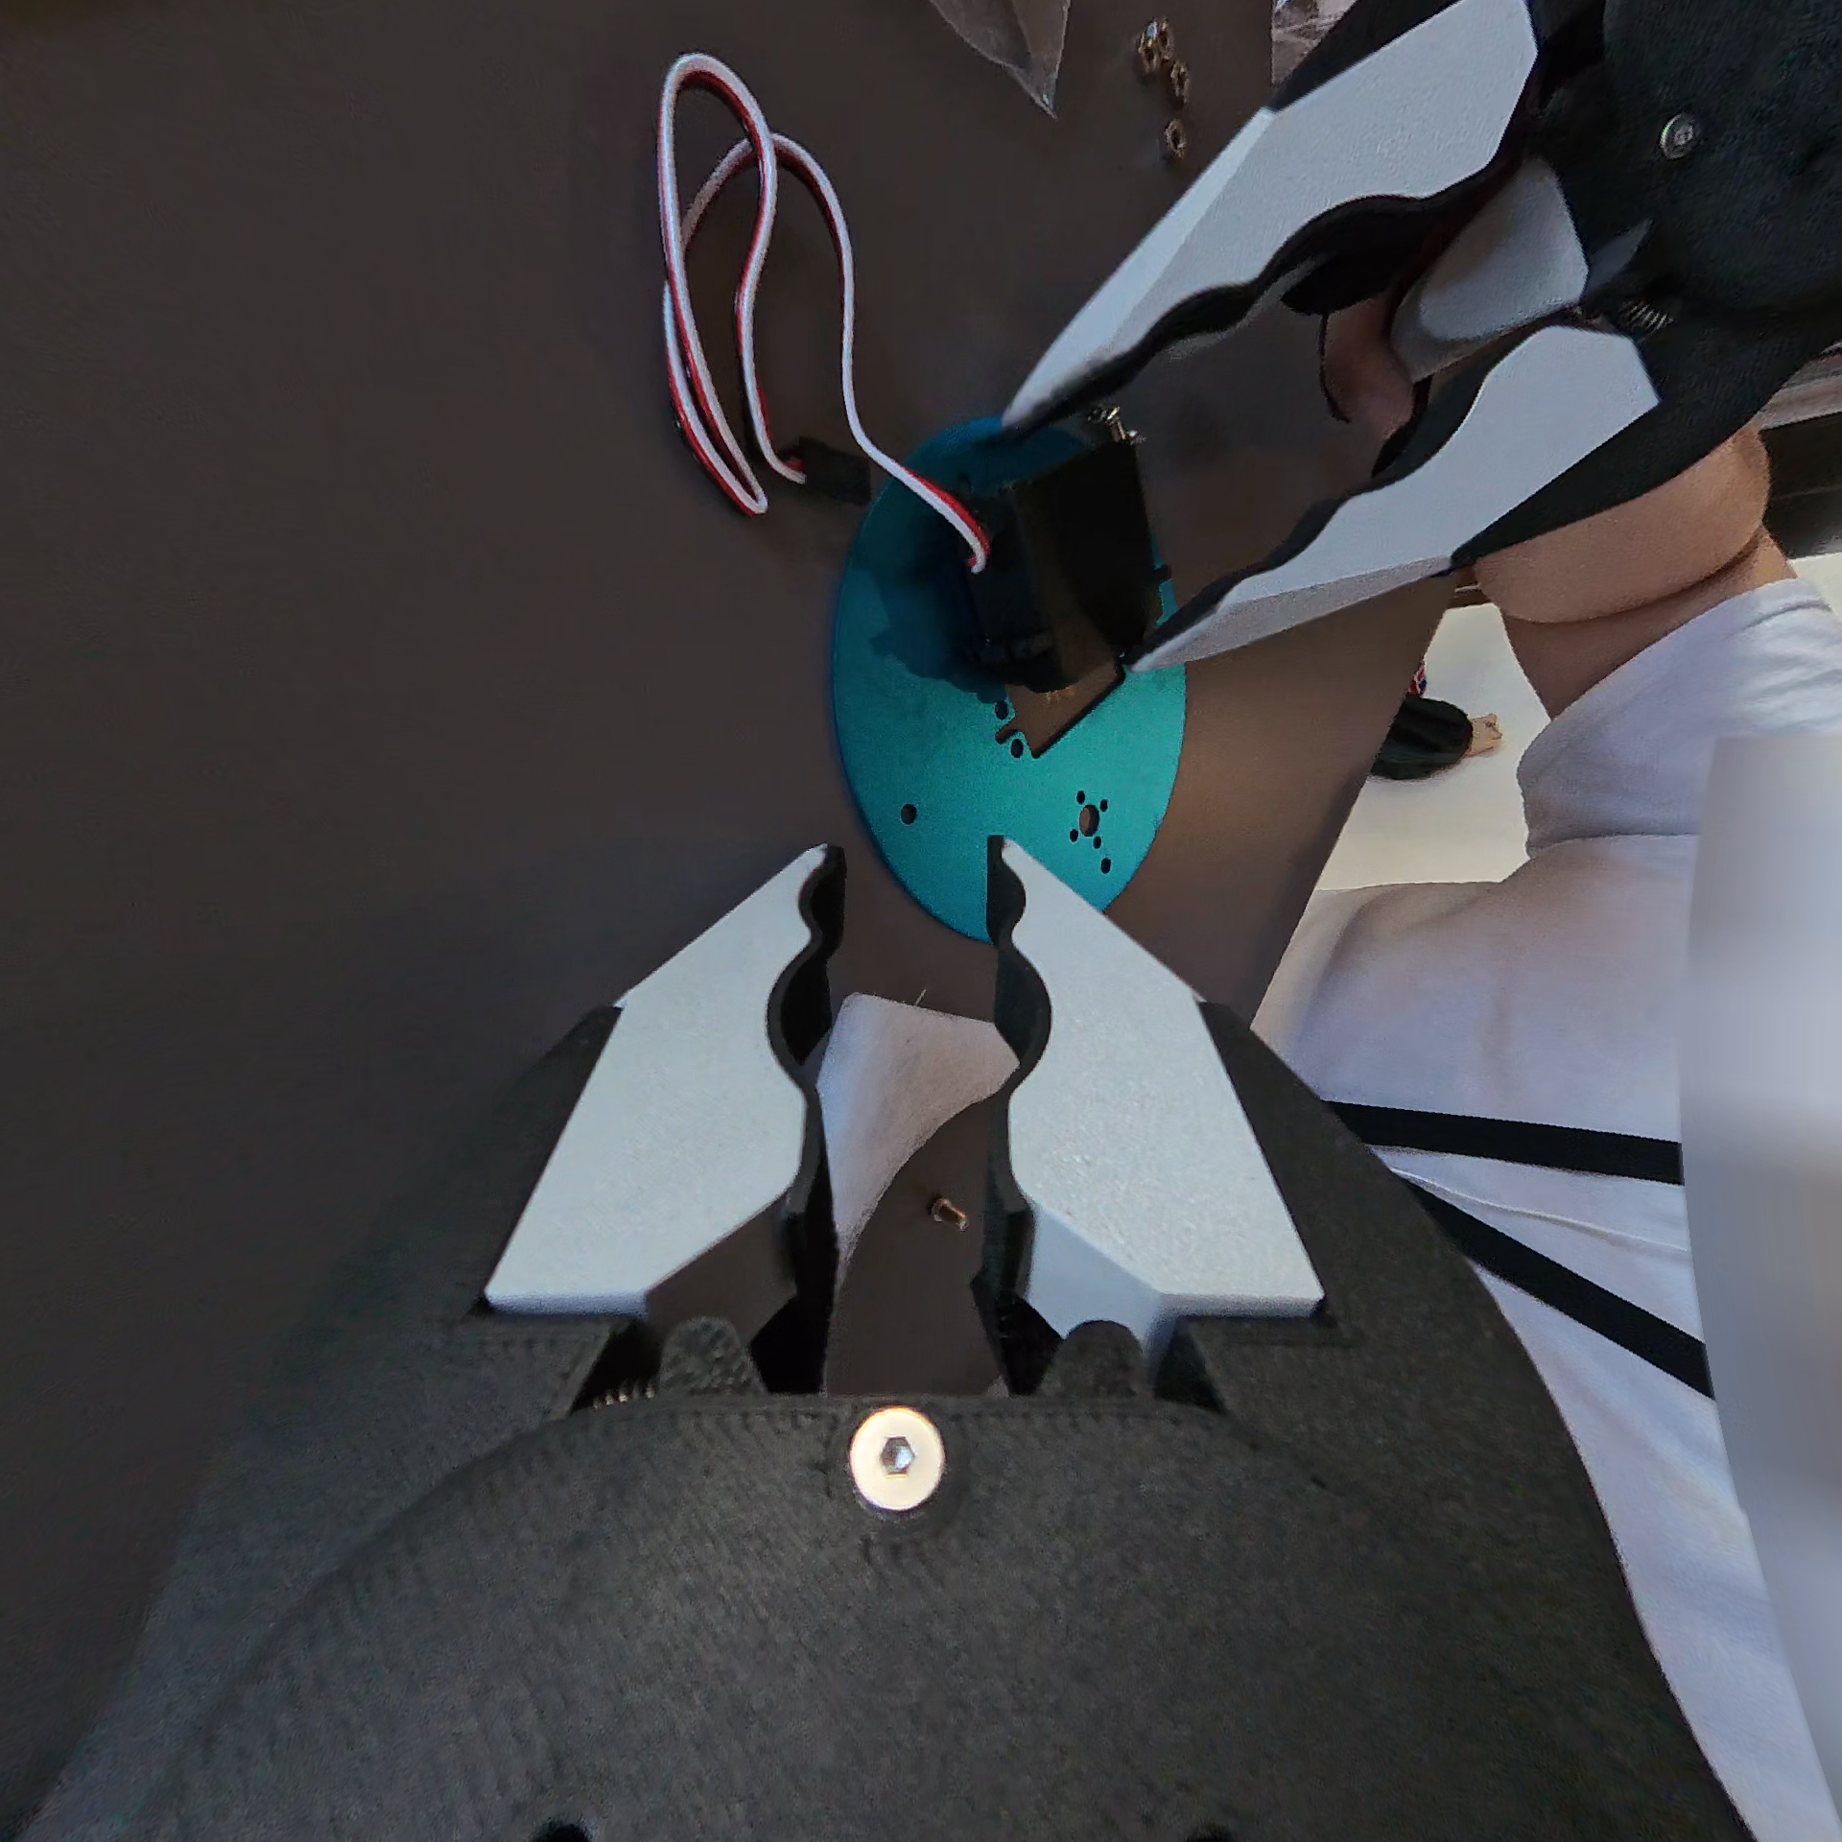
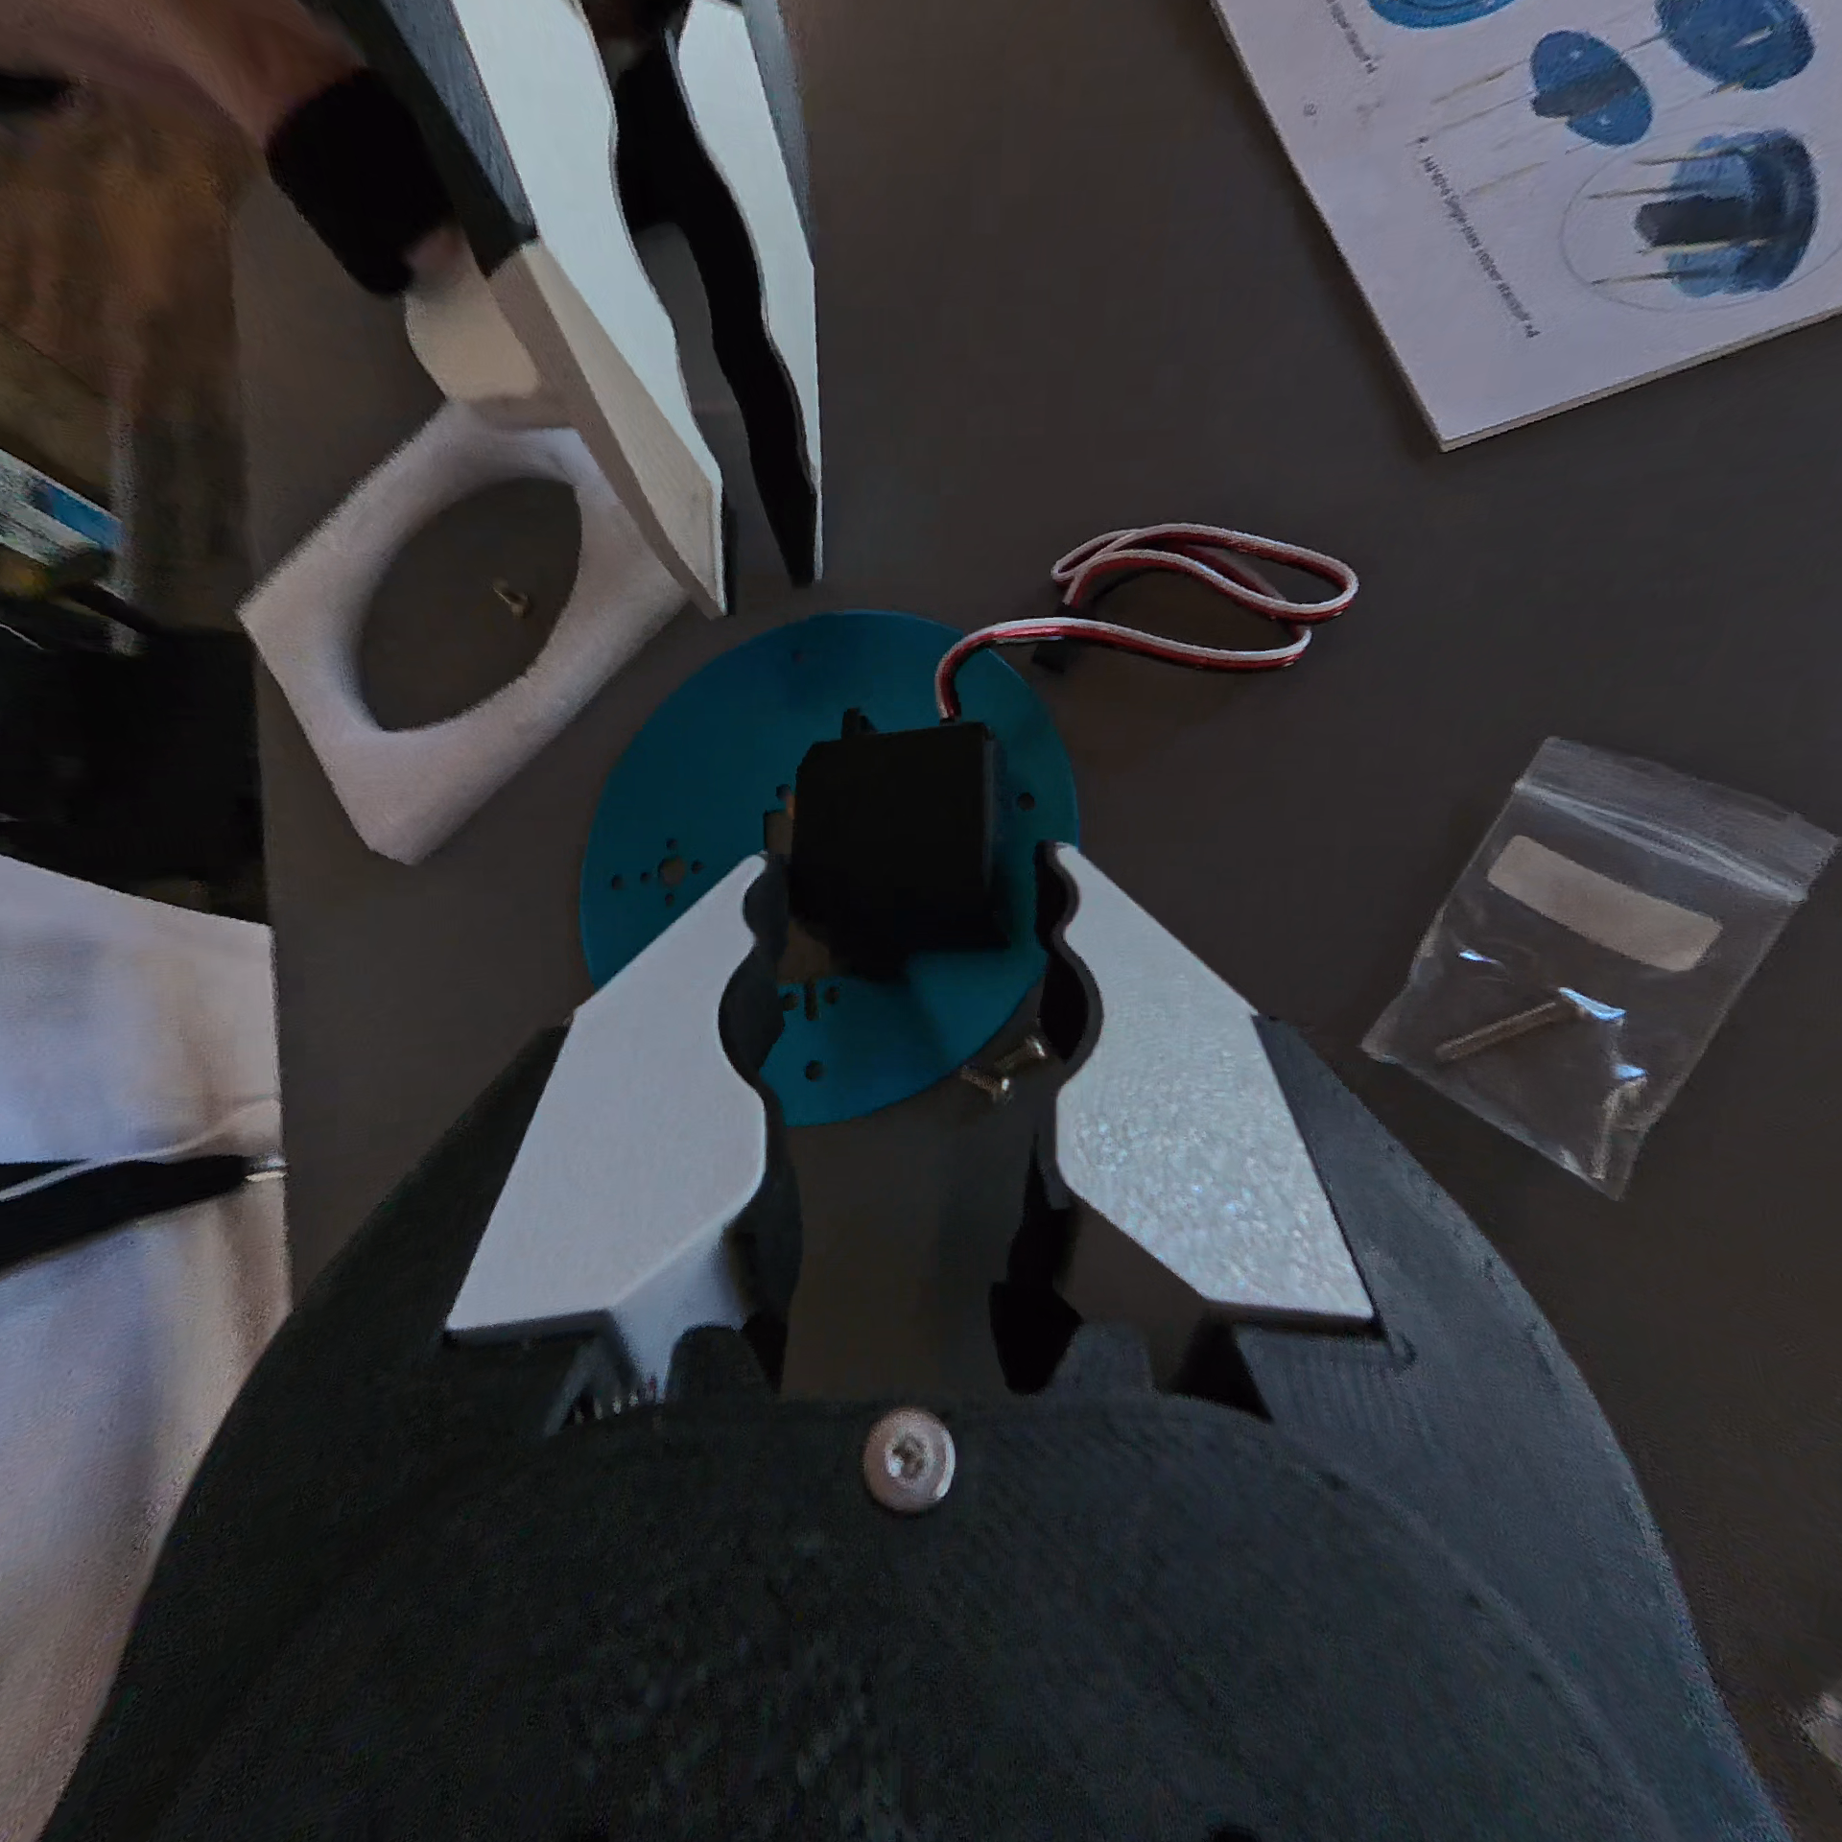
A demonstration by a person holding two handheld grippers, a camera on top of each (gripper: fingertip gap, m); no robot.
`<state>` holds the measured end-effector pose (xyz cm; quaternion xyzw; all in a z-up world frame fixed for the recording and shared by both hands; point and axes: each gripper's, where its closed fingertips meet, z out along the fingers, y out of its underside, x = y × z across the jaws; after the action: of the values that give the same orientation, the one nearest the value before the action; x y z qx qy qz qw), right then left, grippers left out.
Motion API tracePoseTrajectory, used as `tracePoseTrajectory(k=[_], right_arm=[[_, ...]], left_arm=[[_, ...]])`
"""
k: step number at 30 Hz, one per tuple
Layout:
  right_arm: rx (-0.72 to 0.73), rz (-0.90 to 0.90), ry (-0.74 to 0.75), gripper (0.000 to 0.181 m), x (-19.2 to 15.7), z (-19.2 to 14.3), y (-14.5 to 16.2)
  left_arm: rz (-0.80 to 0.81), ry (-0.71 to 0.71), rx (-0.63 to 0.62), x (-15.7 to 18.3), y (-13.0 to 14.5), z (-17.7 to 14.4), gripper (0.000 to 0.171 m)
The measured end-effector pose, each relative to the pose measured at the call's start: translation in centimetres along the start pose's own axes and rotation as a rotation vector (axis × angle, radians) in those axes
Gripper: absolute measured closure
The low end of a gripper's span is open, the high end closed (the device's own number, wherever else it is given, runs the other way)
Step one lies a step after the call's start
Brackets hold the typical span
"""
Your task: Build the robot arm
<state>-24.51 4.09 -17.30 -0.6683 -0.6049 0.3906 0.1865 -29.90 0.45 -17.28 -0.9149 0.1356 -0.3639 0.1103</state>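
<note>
A teal round plate (image 1: 937, 777) with drilled holes lies on the dark table. A black servo block (image 1: 1067, 568) stands on it, and its red-and-white cable (image 1: 718, 299) loops away over the table. My right gripper (image 2: 902, 862) is open, with one finger on each side of the servo (image 2: 897, 847) just above the plate (image 2: 698, 758); narrow gaps show on both sides. It also shows in the left wrist view (image 1: 1072, 538). My left gripper (image 1: 912, 852) is open and empty, its tips at the plate's near edge. It also shows in the right wrist view (image 2: 763, 588).
A white foam frame (image 2: 329, 698) with a round cutout lies beside the plate, with a small brass screw (image 2: 513, 598) inside it. Two loose screws (image 2: 1002, 1072), a clear bag of screws (image 2: 1595, 957), a printed sheet (image 2: 1495, 249) and small nuts (image 1: 1166, 90) lie around. A person in white (image 1: 1495, 997) is close by. Spacing between my two grippers at the tips: around 8 cm. Between my left fingertips and the small brass screw (image 2: 513, 598) there is roughly 8 cm.
</note>
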Motion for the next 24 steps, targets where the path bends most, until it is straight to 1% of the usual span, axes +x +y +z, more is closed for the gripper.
tracePoseTrajectory(k=[1, 3, 6, 7, 11, 14, 16, 17, 19, 21, 22, 24], right_arm=[[0.007, 0.036, -0.028, 0.137, -0.2, 0.1, 0.0], [0.020, 0.043, -0.040, 0.137, -0.3, 0.2, -0.1], [-0.005, -0.047, -0.014, 0.137, -0.7, 0.0, 0.1], [-0.008, -0.093, 0.017, 0.138, -0.8, -0.1, 0.1], [-0.006, -0.404, 0.226, 0.138, -1.2, -0.5, 0.0], [-0.015, -0.645, 0.393, 0.138, -1.5, -0.8, -0.1], [-0.012, -0.783, 0.482, 0.138, -1.8, -0.8, -0.1], [-0.014, -0.842, 0.519, 0.138, -1.9, -0.8, -0.2], [-0.029, -0.902, 0.563, 0.139, -2.0, -0.8, -0.2], [-0.043, -0.926, 0.566, 0.139, -2.0, -0.8, -0.2], [-0.046, -0.928, 0.557, 0.139, -2.0, -0.8, -0.1], [-0.043, -0.909, 0.527, 0.139, -1.9, -0.8, -0.1]], left_arm=[[-0.005, 0.002, 0.002, 0.1, 0.0, 0.1, 0.145], [-0.011, 0.016, 0.001, 0.4, 0.1, 0.4, 0.146], [-0.020, 0.035, 0.005, 0.7, 0.1, 0.7, 0.148], [-0.028, 0.040, 0.010, 0.7, 0.0, 0.8, 0.148], [-0.048, 0.045, 0.018, 0.6, 0.0, 0.7, 0.150], [-0.062, 0.049, 0.030, 0.6, -0.1, 0.6, 0.148], [-0.088, 0.062, 0.044, 0.8, -0.2, 0.4, 0.141], [-0.092, 0.061, 0.049, 0.9, -0.1, 0.2, 0.141], [-0.084, 0.043, 0.085, 1.3, 0.0, -0.7, 0.141], [-0.039, 0.014, 0.148, 2.6, 0.4, -1.6, 0.142], [0.022, -0.022, 0.168, 3.5, 1.1, -1.7, 0.144], [0.203, -0.179, 0.205, 4.5, 2.6, -1.5, 0.142]])
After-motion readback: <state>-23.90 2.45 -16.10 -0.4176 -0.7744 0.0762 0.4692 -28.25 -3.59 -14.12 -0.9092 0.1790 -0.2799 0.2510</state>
